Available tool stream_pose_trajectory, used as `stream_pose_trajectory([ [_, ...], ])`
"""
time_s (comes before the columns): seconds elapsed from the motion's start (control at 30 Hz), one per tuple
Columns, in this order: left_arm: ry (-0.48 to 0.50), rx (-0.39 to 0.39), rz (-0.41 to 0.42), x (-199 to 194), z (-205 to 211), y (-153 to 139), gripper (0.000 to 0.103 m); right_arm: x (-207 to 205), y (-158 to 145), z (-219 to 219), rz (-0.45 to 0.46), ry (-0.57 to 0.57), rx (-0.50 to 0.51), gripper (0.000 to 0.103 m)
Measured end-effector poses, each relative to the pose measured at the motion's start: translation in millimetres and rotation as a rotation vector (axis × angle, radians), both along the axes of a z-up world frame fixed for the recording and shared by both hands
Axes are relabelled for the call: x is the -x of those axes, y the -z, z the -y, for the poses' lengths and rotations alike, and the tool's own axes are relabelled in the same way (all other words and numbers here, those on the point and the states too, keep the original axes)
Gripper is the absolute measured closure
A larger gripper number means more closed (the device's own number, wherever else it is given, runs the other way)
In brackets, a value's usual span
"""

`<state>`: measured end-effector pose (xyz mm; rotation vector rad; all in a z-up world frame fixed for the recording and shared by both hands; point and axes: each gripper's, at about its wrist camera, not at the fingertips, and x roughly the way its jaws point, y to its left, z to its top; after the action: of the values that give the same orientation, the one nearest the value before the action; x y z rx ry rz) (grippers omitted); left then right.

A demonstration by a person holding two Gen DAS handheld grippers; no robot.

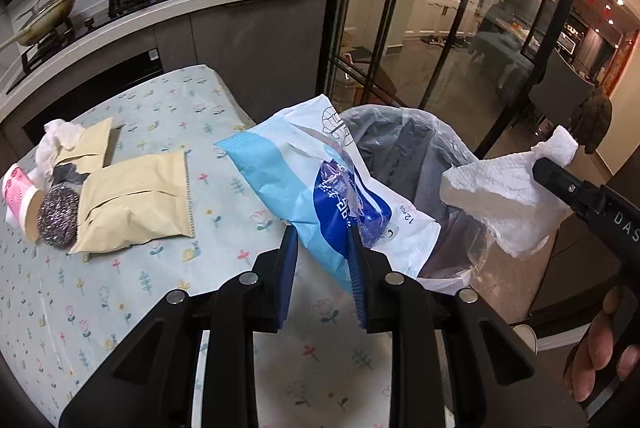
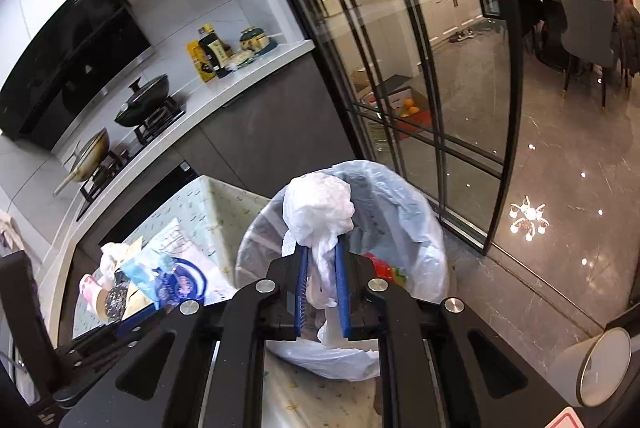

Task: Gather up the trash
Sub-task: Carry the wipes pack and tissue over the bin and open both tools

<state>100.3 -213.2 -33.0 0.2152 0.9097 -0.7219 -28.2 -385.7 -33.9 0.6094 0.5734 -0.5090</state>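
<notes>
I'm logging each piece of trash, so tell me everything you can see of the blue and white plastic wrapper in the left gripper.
The blue and white plastic wrapper is a flat, crinkled, glossy pouch, torn open, with a dark blue printed oval. The left gripper pinches its lower edge; it tilts up, leaning over the rim of the clear-lined trash bin, above the floral tablecloth.

two kraft pouches, one scourer, one bin

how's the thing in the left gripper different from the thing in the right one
The left gripper holds a blue and white plastic wrapper; the right gripper holds a plain white paper towel.
The wrapper is printed and glossy; the towel is unprinted and matte.
The wrapper hangs fairly flat; the towel is crumpled into a wad.
Both are pinched between blue pads and held at the lined trash bin.
</notes>
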Motion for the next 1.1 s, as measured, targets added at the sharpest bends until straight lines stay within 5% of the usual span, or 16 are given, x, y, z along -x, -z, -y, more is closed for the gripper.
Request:
stream_pose_trajectory([
  [0.37,0.050,-0.008,-0.002,-4.8,44.4,11.6,0.071,1.3,5.3,16.5,-0.015,0.025,-0.005,0.091],
  [0.43,0.043,0.008,0.001,-8.3,43.5,8.9,0.066,-2.6,5.7,16.0,-0.015,0.021,-0.007,0.091],
  [0.6,-0.010,0.043,0.036,-14.5,30.8,-2.5,0.034,-11.2,5.5,11.6,-0.015,-0.001,-0.006,0.090],
  [0.8,-0.063,0.059,0.033,-22.8,8.4,-8.4,0.033,-28.3,4.6,5.3,-0.010,-0.035,-0.005,0.086],
  [1.1,-0.119,0.056,0.055,-27.9,-19.4,-11.8,0.029,-44.3,-4.0,-6.4,0.009,-0.040,0.011,0.059],
])
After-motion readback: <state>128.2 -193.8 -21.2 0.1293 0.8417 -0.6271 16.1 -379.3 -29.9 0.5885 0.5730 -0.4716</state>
